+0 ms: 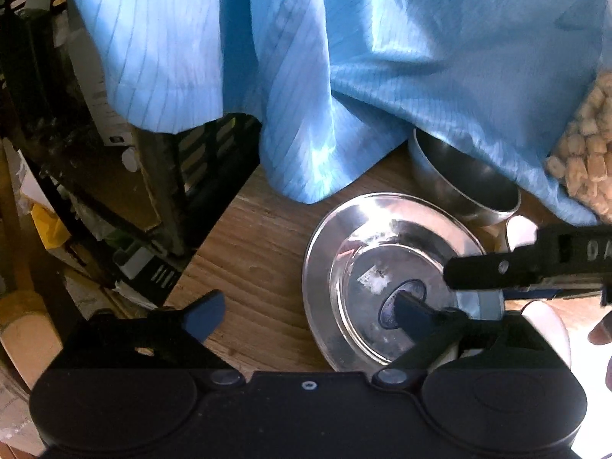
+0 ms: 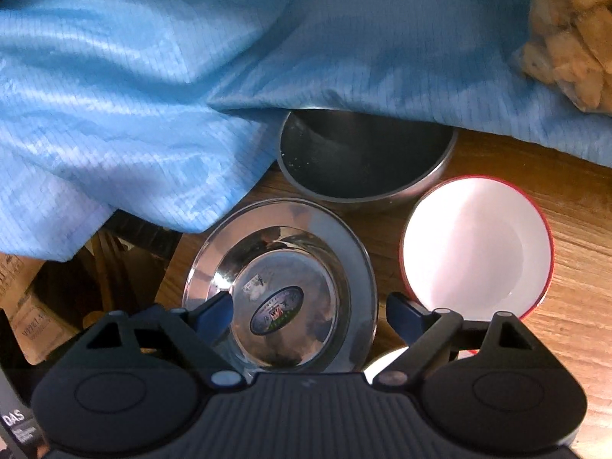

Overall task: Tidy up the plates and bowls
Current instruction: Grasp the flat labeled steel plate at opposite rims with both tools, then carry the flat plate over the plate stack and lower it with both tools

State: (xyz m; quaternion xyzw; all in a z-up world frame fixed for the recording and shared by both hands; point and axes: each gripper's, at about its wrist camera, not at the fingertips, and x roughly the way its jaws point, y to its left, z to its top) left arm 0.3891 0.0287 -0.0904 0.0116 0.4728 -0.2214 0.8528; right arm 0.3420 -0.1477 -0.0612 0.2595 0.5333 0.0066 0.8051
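Observation:
A shiny steel plate [image 1: 367,252] [image 2: 344,252] with an oval sticker lies on the wooden table [image 1: 260,252]. Behind it a steel bowl [image 1: 459,179] [image 2: 363,164] sits half under blue cloth. A white bowl with a red rim [image 2: 474,244] stands right of the plate. My left gripper [image 1: 306,310] is open: one finger hangs over the plate's middle and the other over bare table, with the plate's left rim between them. My right gripper [image 2: 310,310] is open and straddles the plate, its right finger [image 2: 401,310] between plate and white bowl. One right-gripper finger [image 1: 482,273] reaches in over the plate.
Striped blue cloth [image 1: 344,57] [image 2: 153,95] drapes over the back of the table. A black crate [image 1: 214,160] and cardboard boxes [image 2: 23,306] crowd the left. A bag of beige chunks [image 1: 589,145] [image 2: 566,38] lies at the right. Another white dish [image 2: 386,363] shows under my right gripper.

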